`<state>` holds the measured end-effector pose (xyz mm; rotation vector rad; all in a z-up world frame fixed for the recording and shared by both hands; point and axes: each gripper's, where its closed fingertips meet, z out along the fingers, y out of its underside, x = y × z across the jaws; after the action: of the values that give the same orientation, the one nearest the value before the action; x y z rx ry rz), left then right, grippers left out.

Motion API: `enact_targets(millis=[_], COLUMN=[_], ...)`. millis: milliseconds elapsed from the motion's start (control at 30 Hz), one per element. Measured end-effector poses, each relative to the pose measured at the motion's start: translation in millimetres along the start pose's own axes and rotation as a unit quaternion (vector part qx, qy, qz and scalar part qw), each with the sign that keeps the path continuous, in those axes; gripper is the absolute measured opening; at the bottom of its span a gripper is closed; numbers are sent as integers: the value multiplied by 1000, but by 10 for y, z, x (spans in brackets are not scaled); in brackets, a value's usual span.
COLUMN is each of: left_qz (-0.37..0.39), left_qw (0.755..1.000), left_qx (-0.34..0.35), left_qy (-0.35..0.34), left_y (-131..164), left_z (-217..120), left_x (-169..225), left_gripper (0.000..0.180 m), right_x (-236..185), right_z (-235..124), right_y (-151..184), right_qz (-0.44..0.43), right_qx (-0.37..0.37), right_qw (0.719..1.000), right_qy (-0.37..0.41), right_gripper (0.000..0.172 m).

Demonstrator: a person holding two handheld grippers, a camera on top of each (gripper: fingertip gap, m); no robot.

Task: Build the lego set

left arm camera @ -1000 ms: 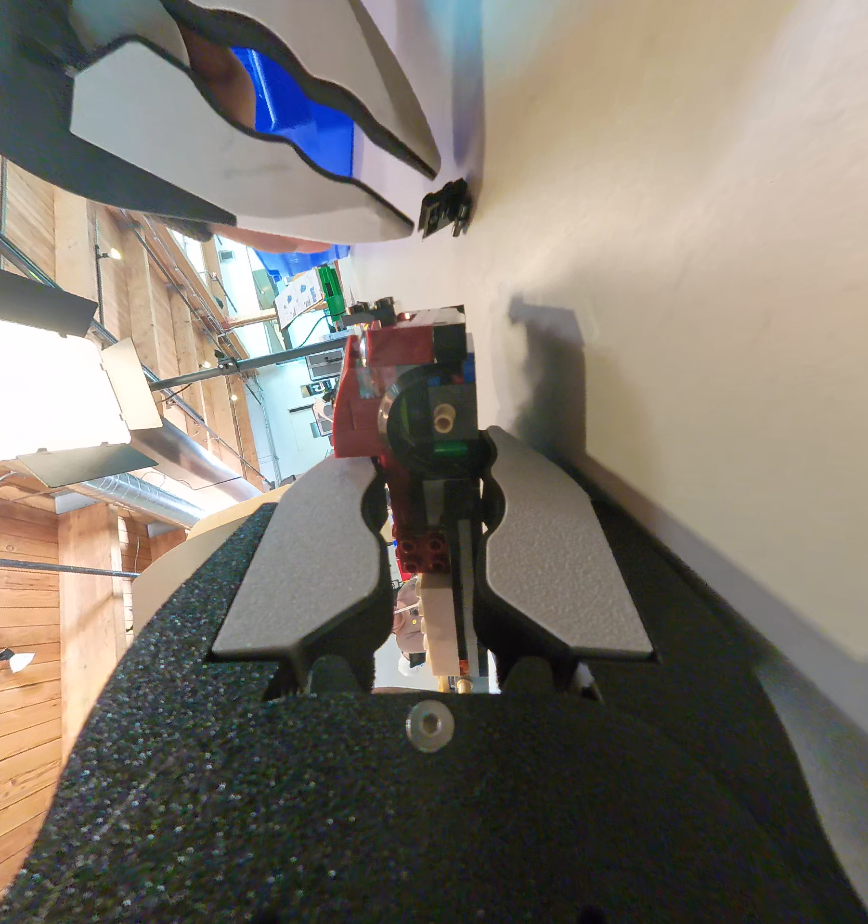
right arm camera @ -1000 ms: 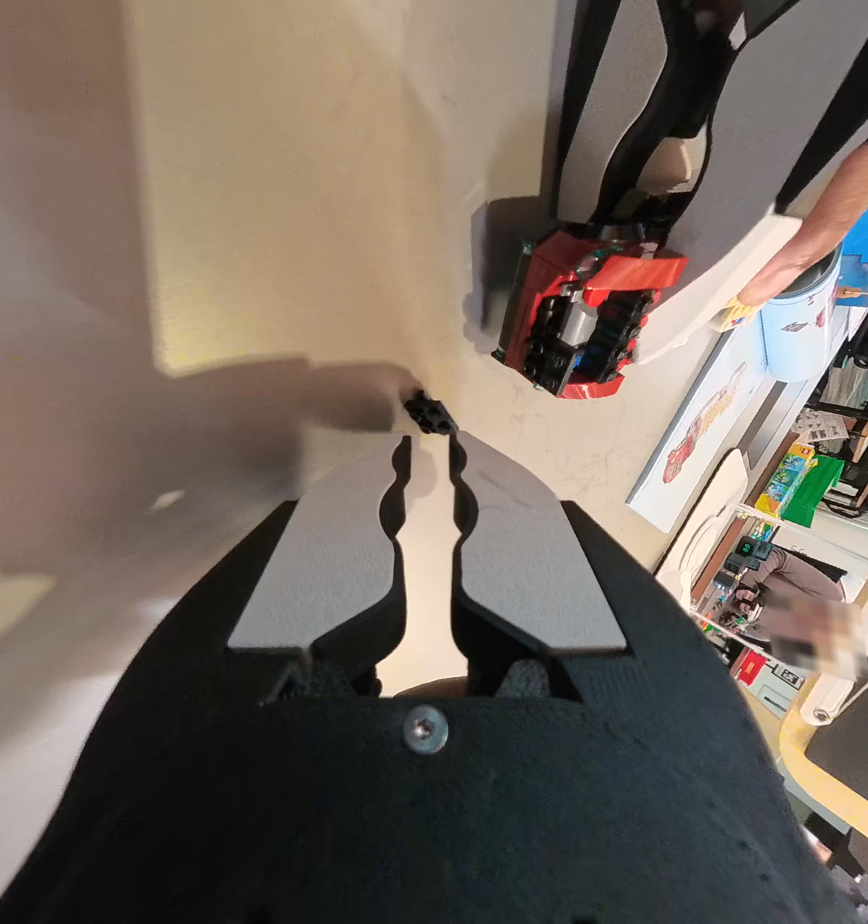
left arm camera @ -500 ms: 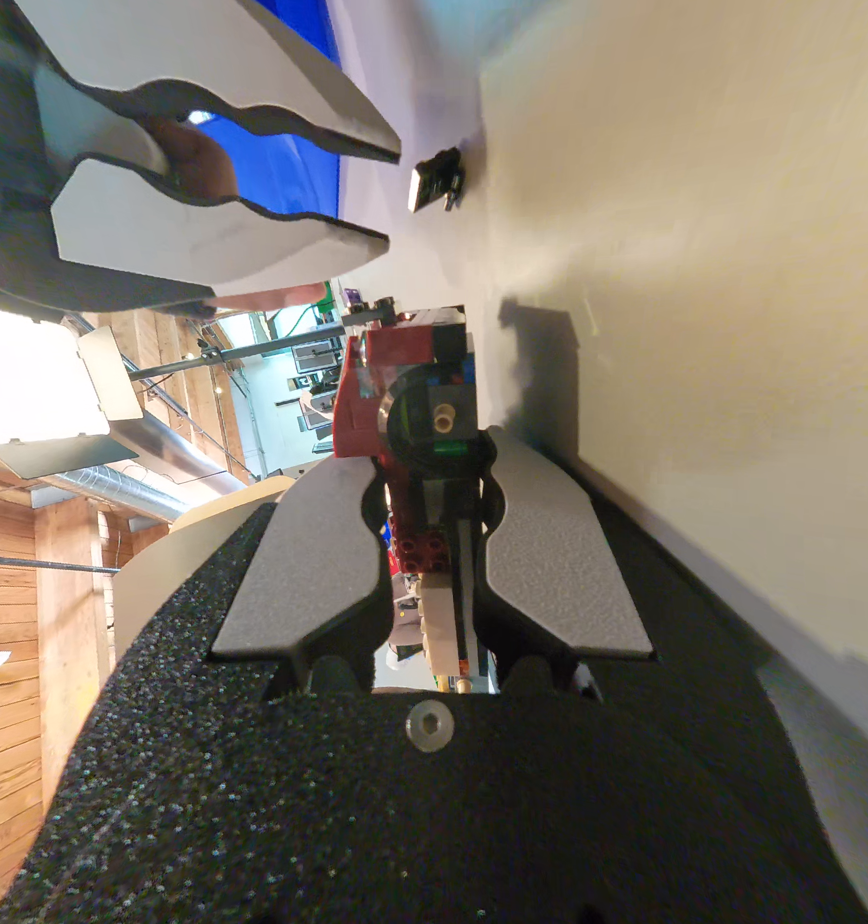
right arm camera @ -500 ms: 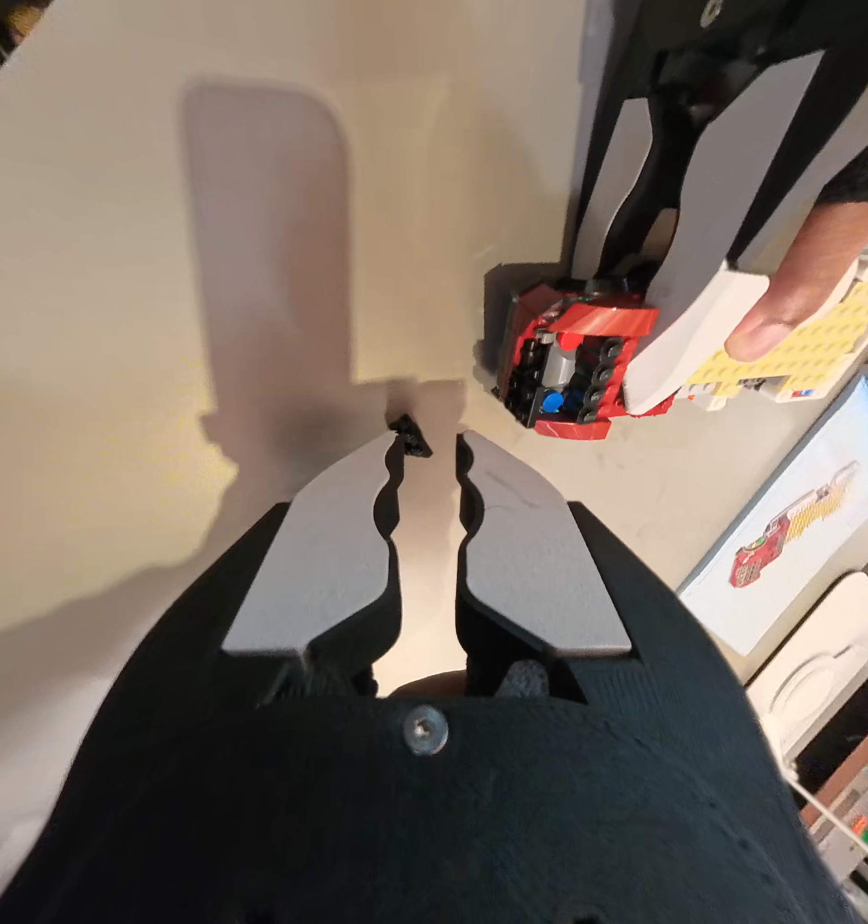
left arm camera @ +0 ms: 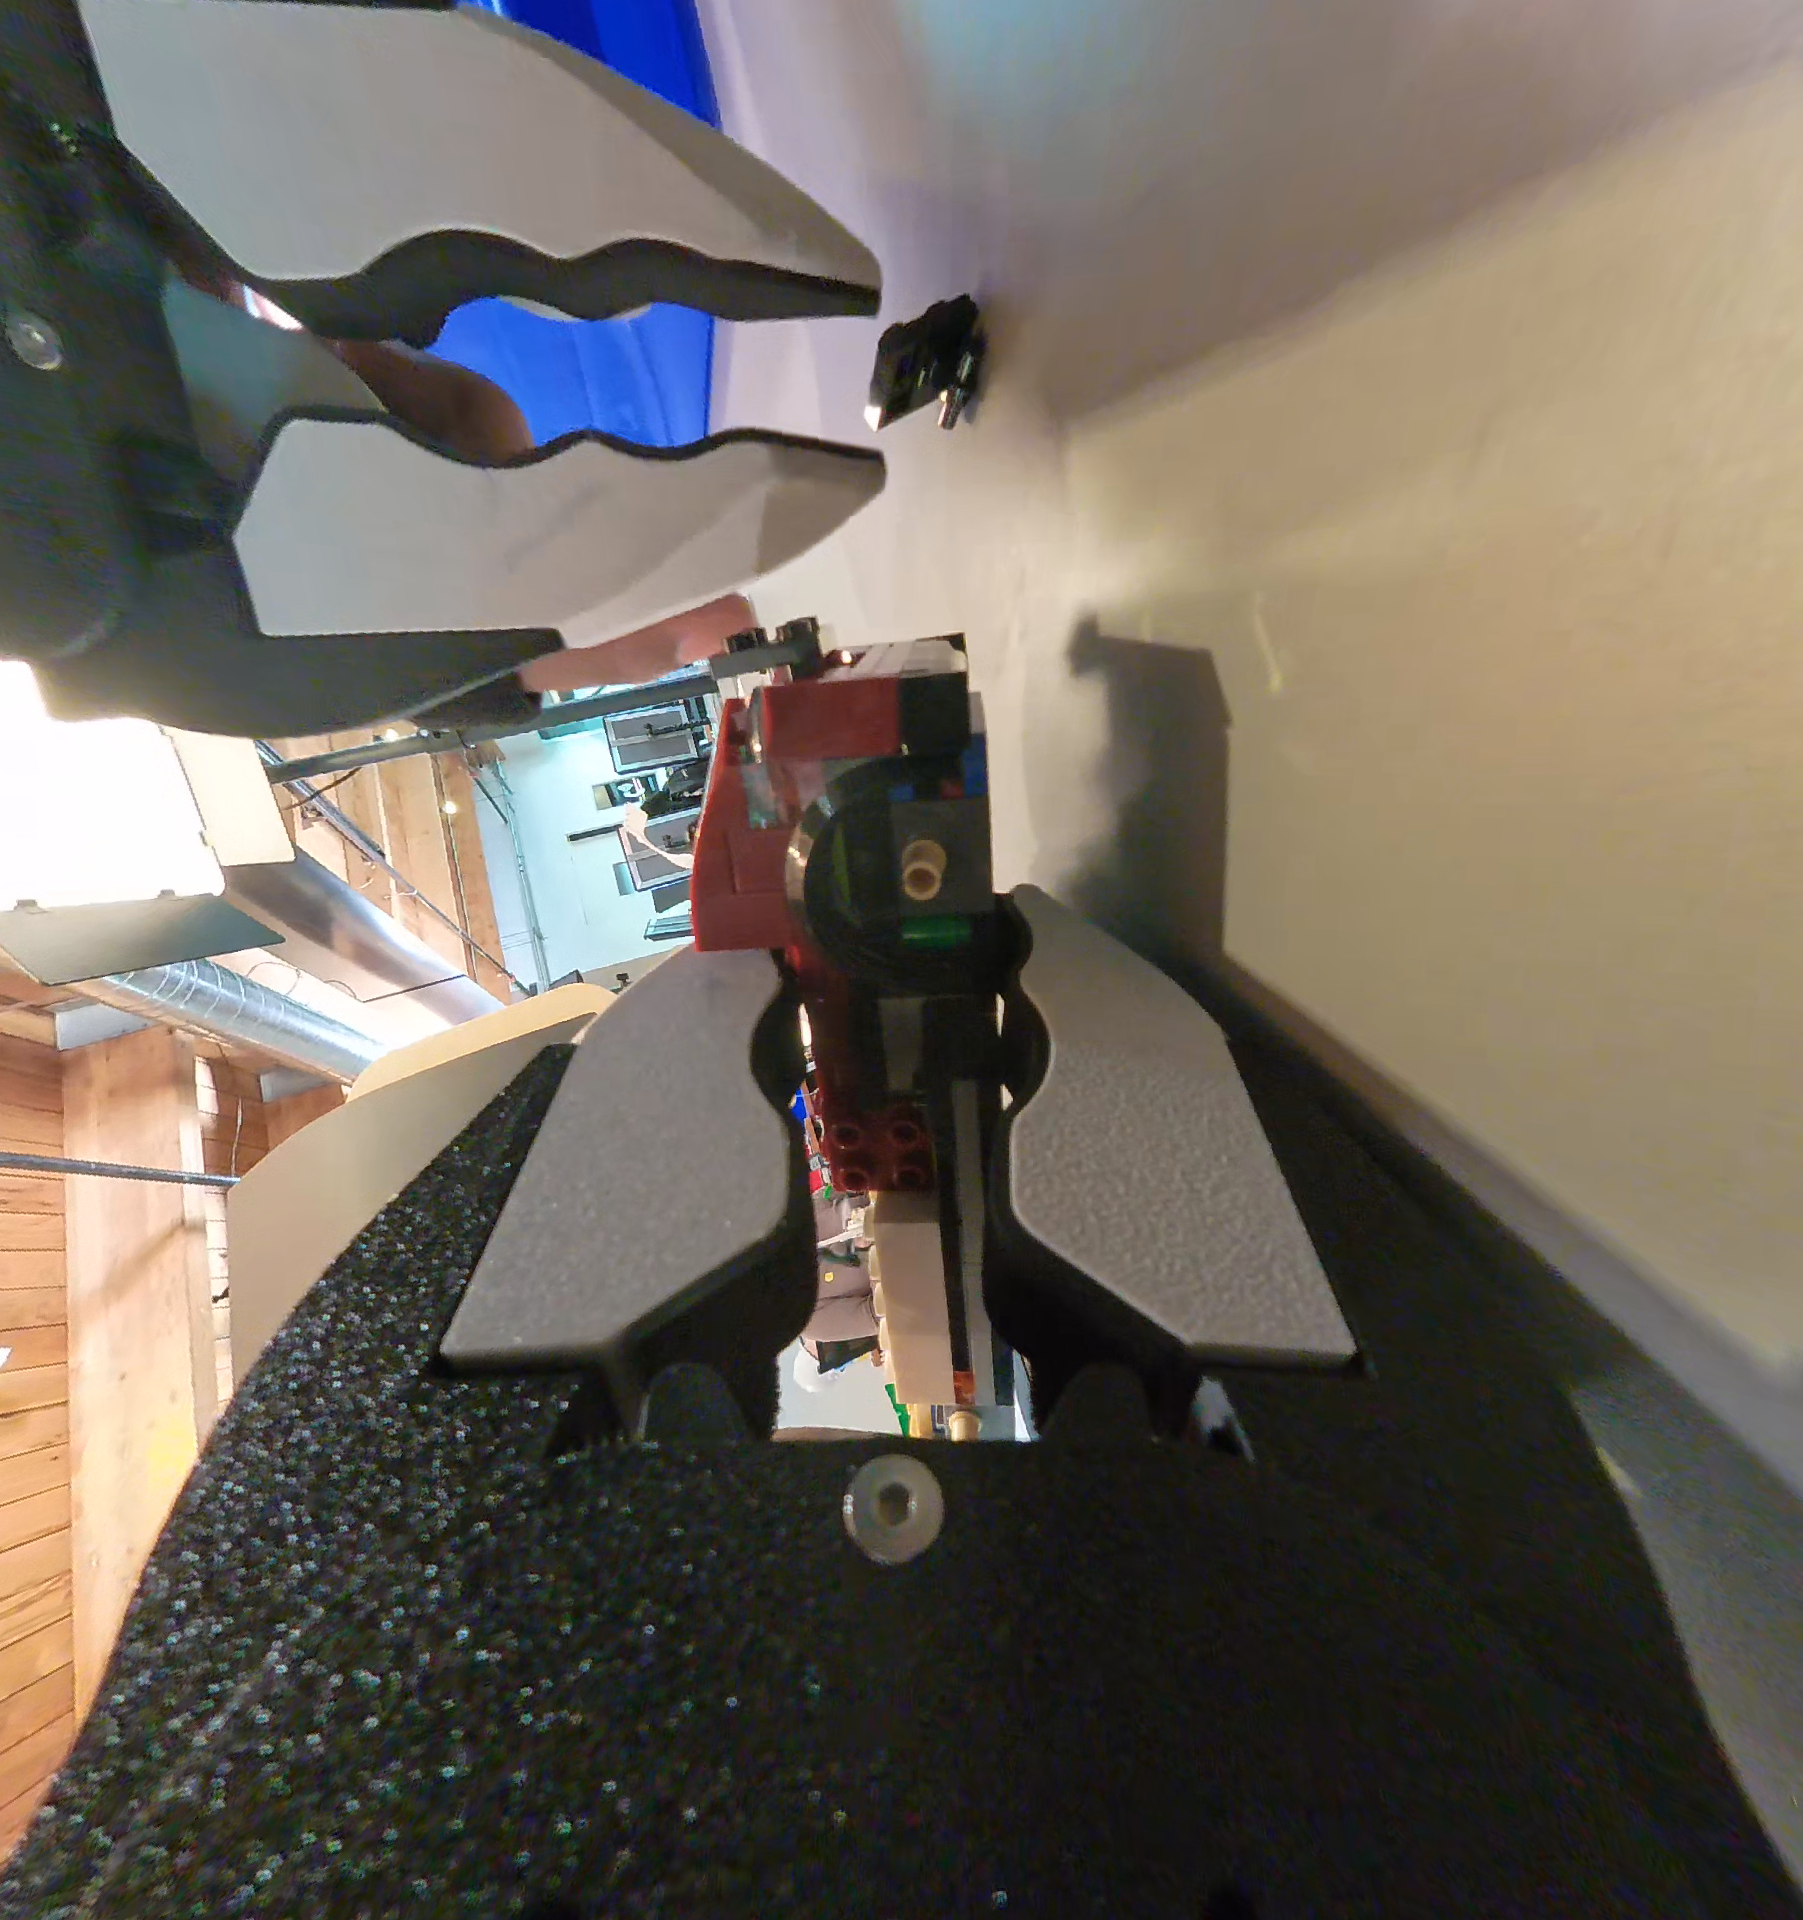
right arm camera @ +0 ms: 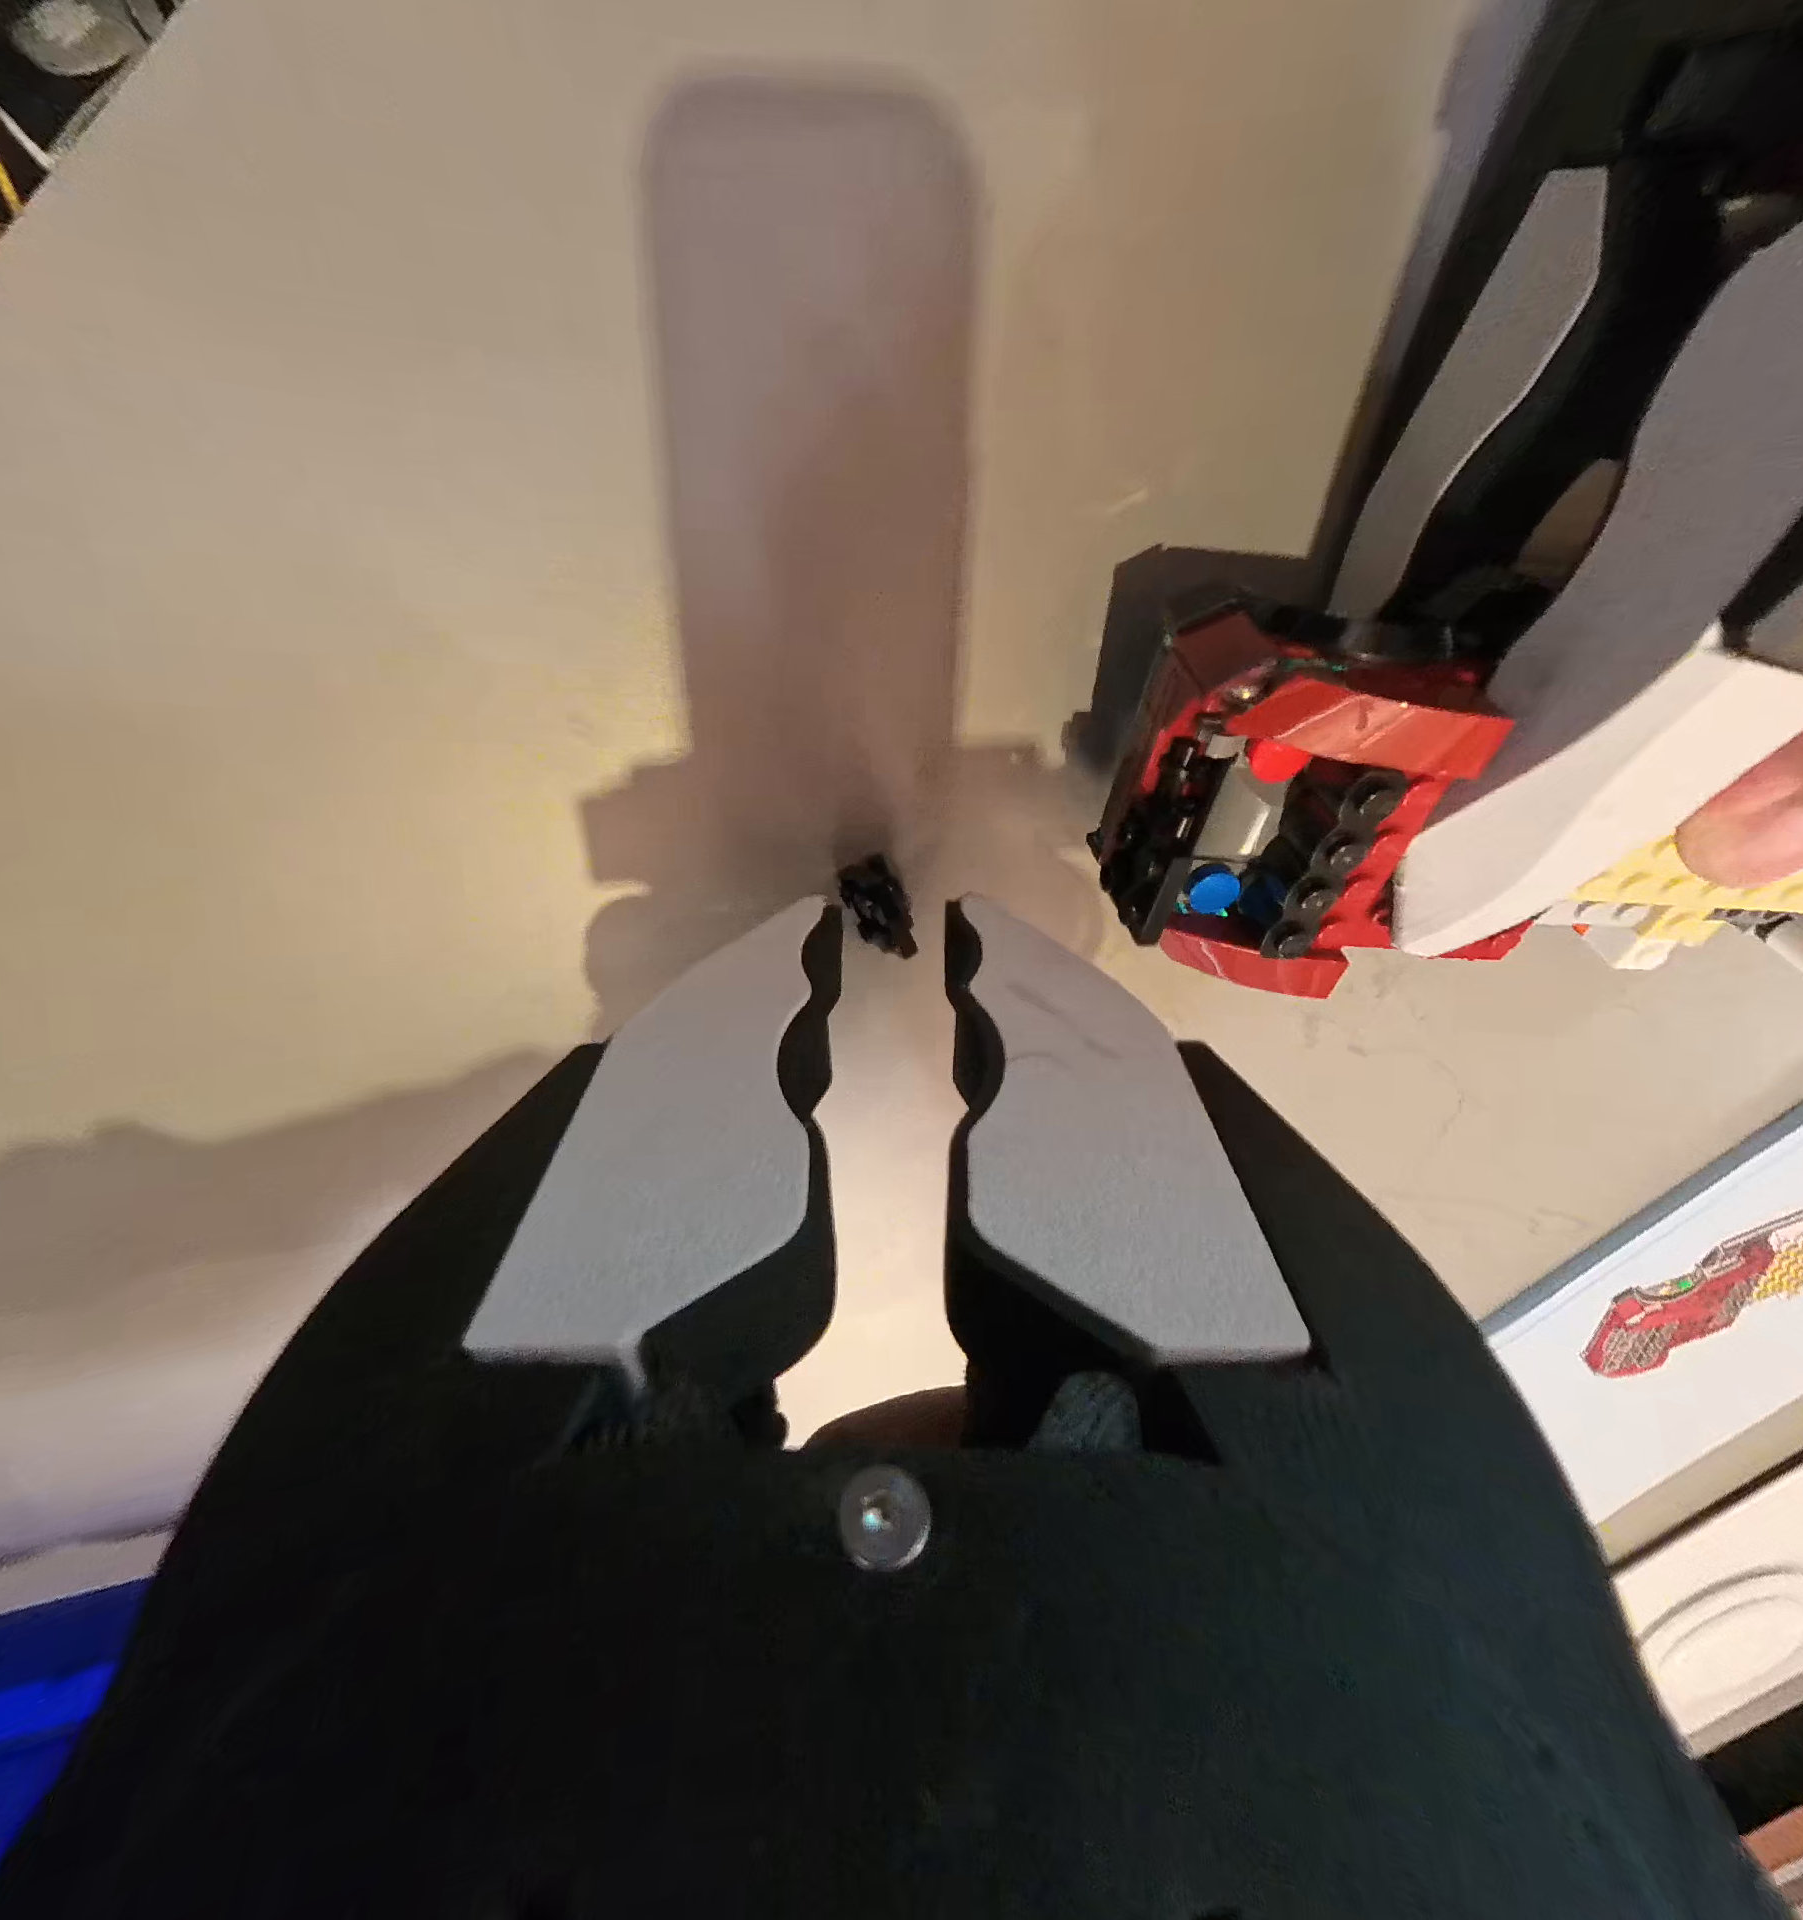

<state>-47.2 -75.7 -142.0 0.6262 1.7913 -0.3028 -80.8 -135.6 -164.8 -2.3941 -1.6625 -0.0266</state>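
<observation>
My left gripper (left arm camera: 902, 935) is shut on a red, black and grey brick model (left arm camera: 855, 821) and holds it against the pale table; the model also shows in the right wrist view (right arm camera: 1292, 831), gripped by the left gripper's fingers (right arm camera: 1562, 810). My right gripper (right arm camera: 889, 912) is open, its tips just short of a small black brick piece (right arm camera: 876, 914) that lies on the table between them, untouched. The left wrist view shows the same piece (left arm camera: 923, 364) just beyond the right gripper's open tips (left arm camera: 876, 384).
A pale table (right arm camera: 305, 520) carries everything. A printed sheet with a picture of a red model (right arm camera: 1707, 1309) lies at the right. A yellow brick plate (right arm camera: 1707, 883) and a person's finger (right arm camera: 1780, 821) sit by the left gripper. A blue bin (right arm camera: 24, 1714) lies lower left. Spacing between my two grippers at the tips: around 7 centimeters.
My right gripper swung and closed in on the small black piece, opening slightly, so the piece now lies between its tips. The left gripper kept its hold on the model.
</observation>
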Motion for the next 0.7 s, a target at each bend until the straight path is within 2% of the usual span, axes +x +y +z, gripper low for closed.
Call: enact_targets(millis=[167, 333, 433, 600, 700], left_qz=[-1, -5, -7, -32, -41], left_qw=[1000, 1000, 1000, 999, 999], left_qx=[0, 2, 3, 19, 27], left_qy=[2, 4, 3, -4, -13], left_y=[4, 0, -1, -25, -44], left_z=[1, 1, 1, -5, -11], left_x=[7, 13, 13, -16, -44], left_gripper=[34, 34, 34, 34, 34], right_x=[-23, -30, 40, 191, 277], right_z=[25, 2, -79, -364, -426], right_y=[38, 23, -32, -295, -328], right_qz=[4, 20, 50, 113, 122], right_qx=[-10, 9, 45, 152, 152], right_qw=[1000, 999, 996, 975, 970], right_qy=[-3, 24, 61, 111, 146], right_gripper=[8, 6, 6, 6, 6])
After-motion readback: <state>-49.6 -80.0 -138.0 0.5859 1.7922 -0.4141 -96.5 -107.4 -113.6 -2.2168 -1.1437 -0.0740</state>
